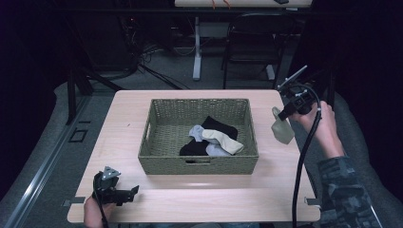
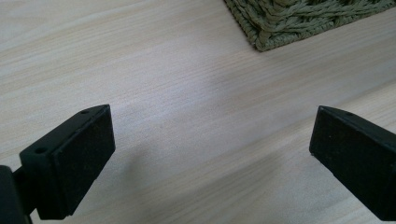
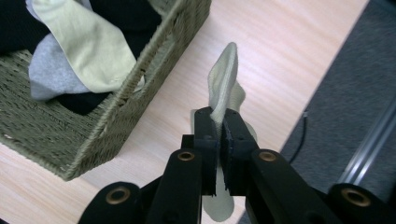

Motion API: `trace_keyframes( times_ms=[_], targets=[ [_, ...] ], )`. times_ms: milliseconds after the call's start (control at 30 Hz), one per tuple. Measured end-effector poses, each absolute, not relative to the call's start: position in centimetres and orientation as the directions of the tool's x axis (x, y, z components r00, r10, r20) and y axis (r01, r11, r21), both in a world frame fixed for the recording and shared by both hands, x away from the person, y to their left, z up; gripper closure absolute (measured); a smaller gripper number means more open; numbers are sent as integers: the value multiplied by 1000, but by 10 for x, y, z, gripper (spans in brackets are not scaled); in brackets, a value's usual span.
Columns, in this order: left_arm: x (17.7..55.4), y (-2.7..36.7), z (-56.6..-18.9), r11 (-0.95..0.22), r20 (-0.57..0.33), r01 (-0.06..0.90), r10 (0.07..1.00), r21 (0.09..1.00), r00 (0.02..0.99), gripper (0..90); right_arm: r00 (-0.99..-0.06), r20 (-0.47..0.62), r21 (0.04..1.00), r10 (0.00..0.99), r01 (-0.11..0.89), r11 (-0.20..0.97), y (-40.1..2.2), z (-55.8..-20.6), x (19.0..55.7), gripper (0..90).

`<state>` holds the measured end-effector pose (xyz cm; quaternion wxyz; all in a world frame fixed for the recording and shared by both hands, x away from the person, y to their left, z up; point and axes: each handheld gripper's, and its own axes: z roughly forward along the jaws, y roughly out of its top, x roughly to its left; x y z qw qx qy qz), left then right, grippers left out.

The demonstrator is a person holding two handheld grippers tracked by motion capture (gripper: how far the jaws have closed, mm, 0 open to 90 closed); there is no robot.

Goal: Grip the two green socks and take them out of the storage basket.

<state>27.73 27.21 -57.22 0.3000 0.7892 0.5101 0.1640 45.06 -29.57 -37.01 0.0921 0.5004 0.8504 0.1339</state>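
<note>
one sock held: a pale green sock was pinched between the fully closed jaws of the right gripper, hanging just right of the basket.
sock position: it was seen off the table surface, beside the right wall of the woven basket, over the right part of the table.
basket contents: a heap of socks, black, grey and cream, was left lying inside toward the near right.
left gripper: the left gripper was kept low at the near left corner of the table, jaws spread wide and nothing held between them; a corner of the basket was seen beyond them.
step in hand: judged to be the carrying of one sock out of the basket for sorting on the table.
next move: a bare spot right of or near the basket would be needed, the sock lowered until it lay flat, and the jaws parted only then.
</note>
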Motion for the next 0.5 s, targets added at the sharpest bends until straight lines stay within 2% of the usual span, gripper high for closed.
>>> trace_keyframes(
  times_ms=[500],
  targets=[
    [277,272,-572,-301,-47,707,903,639,427,1,-425,119,219,897,892,394,-304,-478,468,858]
  ],
)
